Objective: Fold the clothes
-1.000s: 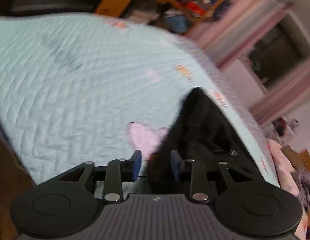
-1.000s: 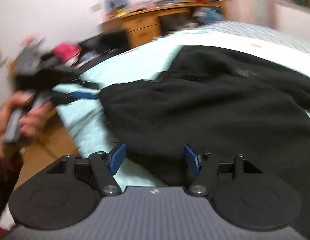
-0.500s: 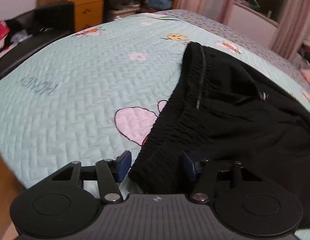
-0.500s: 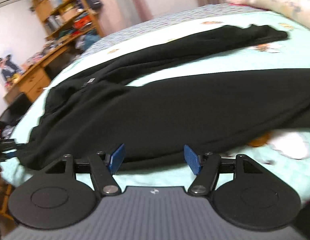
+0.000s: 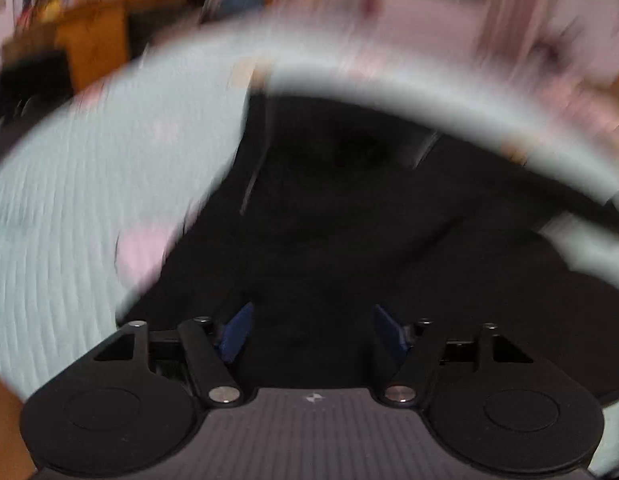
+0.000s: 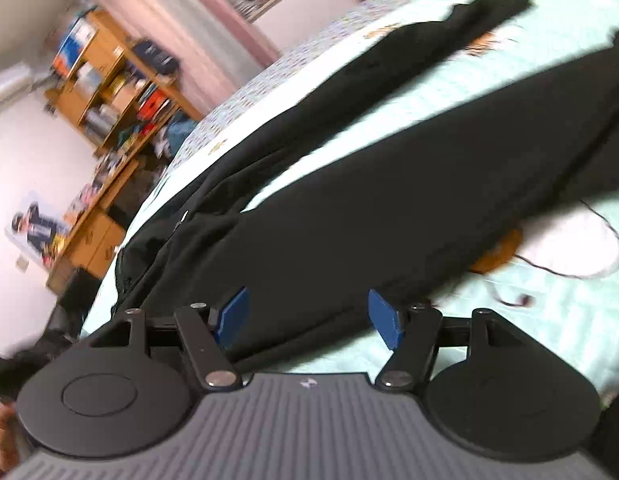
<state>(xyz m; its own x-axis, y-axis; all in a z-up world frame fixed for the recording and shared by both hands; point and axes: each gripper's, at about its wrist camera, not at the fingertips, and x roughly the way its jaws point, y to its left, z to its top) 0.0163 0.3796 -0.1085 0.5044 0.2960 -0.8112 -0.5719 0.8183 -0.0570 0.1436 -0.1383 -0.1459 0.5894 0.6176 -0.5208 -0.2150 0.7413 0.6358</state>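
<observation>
Black trousers (image 6: 389, 200) lie spread across the pale green quilted bed (image 6: 529, 320), legs stretching away from the right gripper (image 6: 309, 316). That gripper hangs over the near edge of the nearer leg, its blue pads apart, cloth below them but not pinched. The left gripper (image 5: 309, 330) hovers above the waist end of the trousers (image 5: 349, 220); its jaws are closing, dark fabric between them, though the blur hides whether the pads touch it.

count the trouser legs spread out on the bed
2: the near leg runs across the quilt just ahead of the right tongs; the far leg stretches toward the window.
</observation>
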